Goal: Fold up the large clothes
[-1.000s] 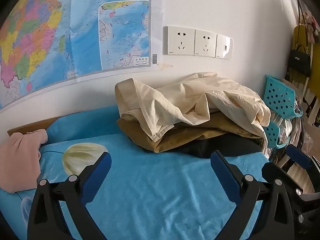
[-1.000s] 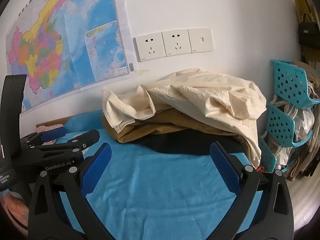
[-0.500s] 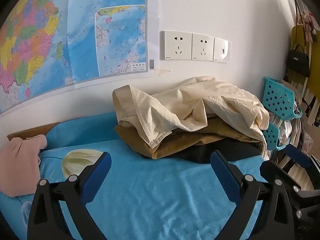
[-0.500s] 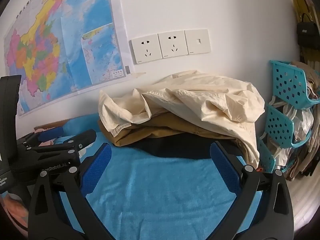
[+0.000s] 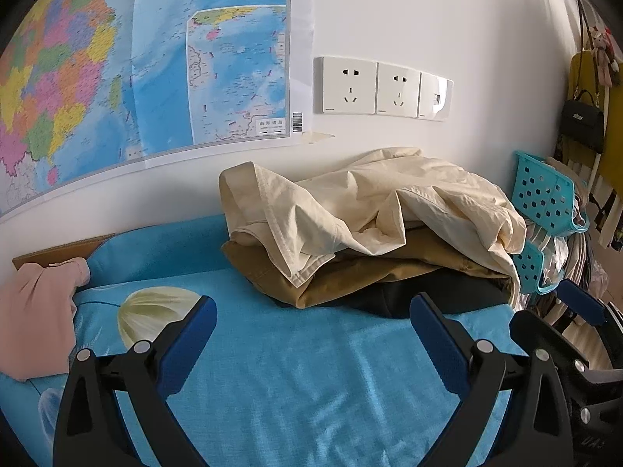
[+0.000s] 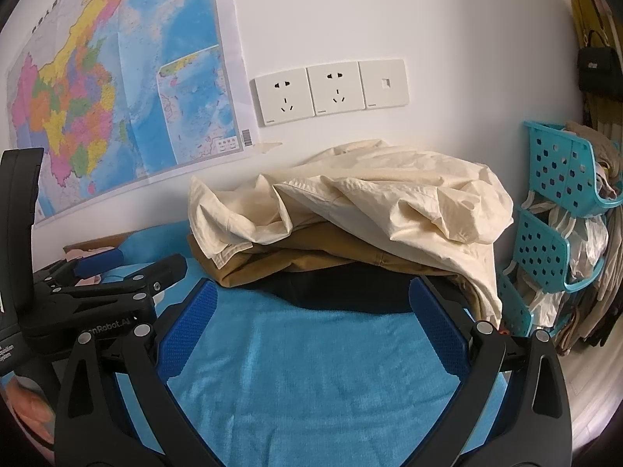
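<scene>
Blue bedspread [image 5: 311, 369], wall map [image 5: 117, 78], clothes pile [image 6: 350, 225], both grippers wide apart, empty

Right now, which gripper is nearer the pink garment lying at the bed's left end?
Left. The left gripper hovers just right of the pink garment; the right gripper sits farther right, facing the cream garment.

From my seat, the left hand-held gripper [image 5: 313, 311] shows matt black plastic arms, small bright metal pins and finely textured blue pads [image 5: 187, 342]; the right hand-held gripper [image 6: 311, 295] looks the same. The bed cover [image 5: 311, 369] is soft turquoise cloth with a faint sheen. I see the cream garment [image 5: 370, 202] as crumpled, matt woven cloth, over a tan garment [image 5: 350, 276] of heavier matt cloth. The wall map [image 5: 136, 58] is creased, slightly glossy paper; the sockets [image 6: 307, 93] are smooth white plastic.
</scene>
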Demonstrator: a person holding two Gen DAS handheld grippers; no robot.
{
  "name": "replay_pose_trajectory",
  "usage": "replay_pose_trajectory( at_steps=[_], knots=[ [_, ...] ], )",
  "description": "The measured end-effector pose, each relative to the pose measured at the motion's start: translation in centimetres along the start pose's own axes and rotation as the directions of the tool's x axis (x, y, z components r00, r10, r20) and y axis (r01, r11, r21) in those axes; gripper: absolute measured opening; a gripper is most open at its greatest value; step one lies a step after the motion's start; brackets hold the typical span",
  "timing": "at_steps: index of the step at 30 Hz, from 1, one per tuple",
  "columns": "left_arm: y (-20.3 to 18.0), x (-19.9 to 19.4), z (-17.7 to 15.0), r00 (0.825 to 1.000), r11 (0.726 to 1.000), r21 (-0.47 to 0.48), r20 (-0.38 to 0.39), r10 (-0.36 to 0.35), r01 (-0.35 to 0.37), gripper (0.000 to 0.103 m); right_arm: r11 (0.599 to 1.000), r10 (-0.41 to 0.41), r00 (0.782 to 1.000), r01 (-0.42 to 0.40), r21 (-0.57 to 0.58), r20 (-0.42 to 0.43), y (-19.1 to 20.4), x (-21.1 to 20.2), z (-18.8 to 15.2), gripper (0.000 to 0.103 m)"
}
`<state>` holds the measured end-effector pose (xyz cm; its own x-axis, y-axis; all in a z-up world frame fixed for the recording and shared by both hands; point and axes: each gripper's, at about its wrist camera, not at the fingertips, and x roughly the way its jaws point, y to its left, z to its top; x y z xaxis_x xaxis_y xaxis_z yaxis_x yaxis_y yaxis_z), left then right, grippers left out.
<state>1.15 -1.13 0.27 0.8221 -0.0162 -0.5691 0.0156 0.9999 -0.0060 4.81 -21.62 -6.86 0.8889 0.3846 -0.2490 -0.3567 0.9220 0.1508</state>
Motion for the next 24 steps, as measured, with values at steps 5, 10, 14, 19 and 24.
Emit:
replay_pose_trajectory(
  at_steps=[5, 10, 14, 19, 24],
  knots=[
    [0.1, -0.11, 0.06, 1.0, 1.0, -0.002, 0.004, -0.001, 0.001, 0.096, 1.0, 0.003, 1.0, -0.003, -0.003, 0.001, 0.05, 0.01, 0.27, 0.098],
    [0.09, -0.16, 0.09, 1.0, 1.0, -0.003, 0.002, -0.003, 0.003, 0.096, 1.0, 0.002, 1.0, -0.002, -0.005, 0.001, 0.0, 0.08, 0.34, 0.098],
    [0.03, -0.33, 0.05, 1.0, 1.0, -0.002, 0.004, -0.003, 0.003, 0.096, 1.0, -0.002, 1.0, 0.002, -0.003, 0.004, -0.04, -0.05, 0.33, 0.098],
    [-0.05, -0.36, 0.21, 1.0, 1.0, -0.004, 0.003, -0.004, 0.004, 0.096, 1.0, -0.003, 1.0, 0.003, -0.006, 0.008, -0.07, -0.14, 0.48, 0.097],
    [-0.05, -0.37, 0.25, 1.0, 1.0, -0.004, 0.002, -0.004, 0.004, 0.096, 1.0, -0.002, 1.0, 0.002, -0.001, 0.007, -0.13, -0.09, 0.54, 0.097]
  ],
)
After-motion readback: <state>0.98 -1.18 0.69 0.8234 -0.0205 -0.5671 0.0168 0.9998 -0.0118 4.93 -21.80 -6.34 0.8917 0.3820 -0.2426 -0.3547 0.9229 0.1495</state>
